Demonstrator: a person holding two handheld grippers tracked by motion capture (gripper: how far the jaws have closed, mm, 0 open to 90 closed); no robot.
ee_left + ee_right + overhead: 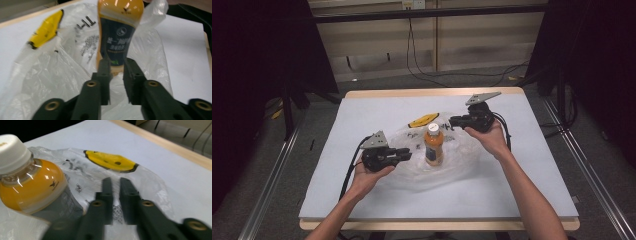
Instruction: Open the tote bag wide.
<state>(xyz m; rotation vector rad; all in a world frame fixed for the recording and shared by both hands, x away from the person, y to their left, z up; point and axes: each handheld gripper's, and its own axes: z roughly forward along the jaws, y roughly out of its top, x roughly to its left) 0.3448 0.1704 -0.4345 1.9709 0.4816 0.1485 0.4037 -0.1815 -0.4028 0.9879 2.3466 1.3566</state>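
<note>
Left gripper (pixel 404 154) sits near-left on the table (pixel 537 165), held in the left hand (pixel 371 176), jaws pointing right toward the bottle (pixel 433 146). In the left gripper view its jaws stand a narrow gap apart, nothing between them, tips (pixel 116 67) just short of the bottle's (pixel 118 35) base; cannot tell if they touch it. Bottle: orange drink, white cap, dark label, upright at mid-table on a crumpled clear plastic bag (pixel 412 172) that spreads under and around it. Bag carries black print and a yellow patch (pixel 422 120) on its far side, beyond the bottle. Right gripper (pixel 453 121) sits farther back, right of the bottle, in the right hand (pixel 492 137), grey plate on top, jaws pointing left. In the right gripper view its jaws (pixel 113 192) are nearly together with a slim gap, empty, hanging over the bag (pixel 150 187); bottle (pixel 30 185) close beside them, yellow patch (pixel 110 161) beyond. Cables (pixel 417 65) lie on the floor past the far table edge.
</note>
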